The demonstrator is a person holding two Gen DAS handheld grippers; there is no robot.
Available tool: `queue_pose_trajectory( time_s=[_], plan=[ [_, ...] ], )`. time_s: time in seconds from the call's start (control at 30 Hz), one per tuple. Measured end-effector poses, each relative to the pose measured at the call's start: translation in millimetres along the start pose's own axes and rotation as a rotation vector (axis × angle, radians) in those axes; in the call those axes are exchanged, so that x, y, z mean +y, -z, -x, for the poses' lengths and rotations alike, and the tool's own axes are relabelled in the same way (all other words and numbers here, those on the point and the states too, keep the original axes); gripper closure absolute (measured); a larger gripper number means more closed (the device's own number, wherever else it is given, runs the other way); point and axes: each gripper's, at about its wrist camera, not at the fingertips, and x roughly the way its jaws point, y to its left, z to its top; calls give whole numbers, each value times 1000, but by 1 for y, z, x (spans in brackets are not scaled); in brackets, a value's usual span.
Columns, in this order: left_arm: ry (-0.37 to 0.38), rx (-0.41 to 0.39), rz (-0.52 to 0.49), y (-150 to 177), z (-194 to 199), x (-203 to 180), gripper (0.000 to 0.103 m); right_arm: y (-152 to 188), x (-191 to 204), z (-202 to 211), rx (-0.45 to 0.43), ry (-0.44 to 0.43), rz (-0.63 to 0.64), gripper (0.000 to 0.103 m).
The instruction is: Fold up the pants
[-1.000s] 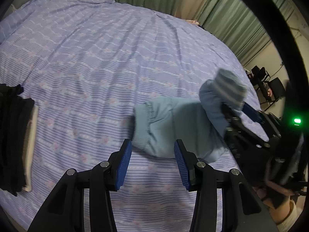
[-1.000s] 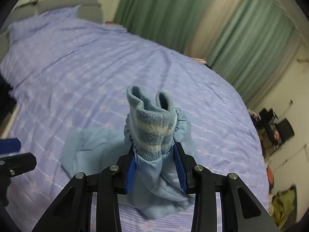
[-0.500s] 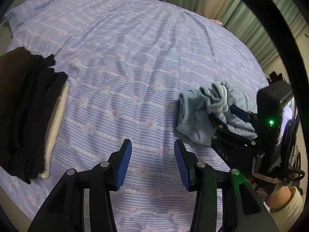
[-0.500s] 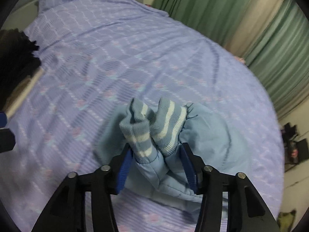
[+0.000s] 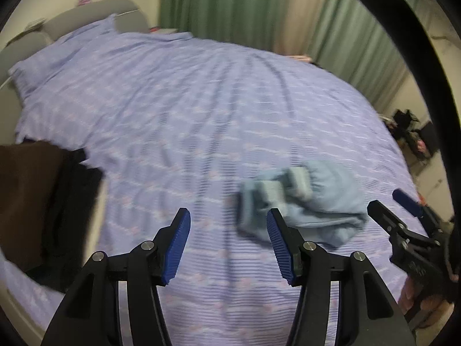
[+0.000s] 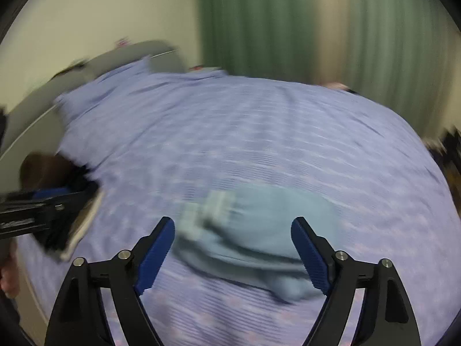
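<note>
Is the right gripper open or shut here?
Open: the right gripper has its jaws spread wide, empty, with the light blue pants lying bunched on the bed beyond.

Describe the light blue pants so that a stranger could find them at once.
Look at the large bed covered with a purple patterned sheet. Near its front edge, toward the green curtains side, lies a small crumpled bundle: the light blue pants. Their striped knit cuffs and pale colour separate them from the dark clothes pile opposite.

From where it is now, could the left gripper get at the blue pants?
Probably yes. The left gripper is open and empty, and the pants lie loose on the bed just ahead and to its right, with nothing between; the right gripper is open and off them.
</note>
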Motion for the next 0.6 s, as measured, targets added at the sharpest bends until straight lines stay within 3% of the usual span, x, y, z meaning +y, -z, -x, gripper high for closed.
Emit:
queue_pose_trajectory(
  time_s=[0.1,0.27,0.4,0.5,0.6],
  plan=[
    [102,15,12,0,-21,-27,47,17,-53,-13,79,72,-107,19],
    [214,92,107,-6,-80,-52,47,54,-112,-43,185,67,-257,19],
    [236,137,174,-15,-119,-65,47,72,-125,-64,230,43,-282,19],
    [213,177,221,-19,-145,-67,48,78,-127,-76,243,7,-271,19],
    [209,228,319,-20,-171,-62,48,81,-127,-92,256,-10,-261,19]
  ],
)
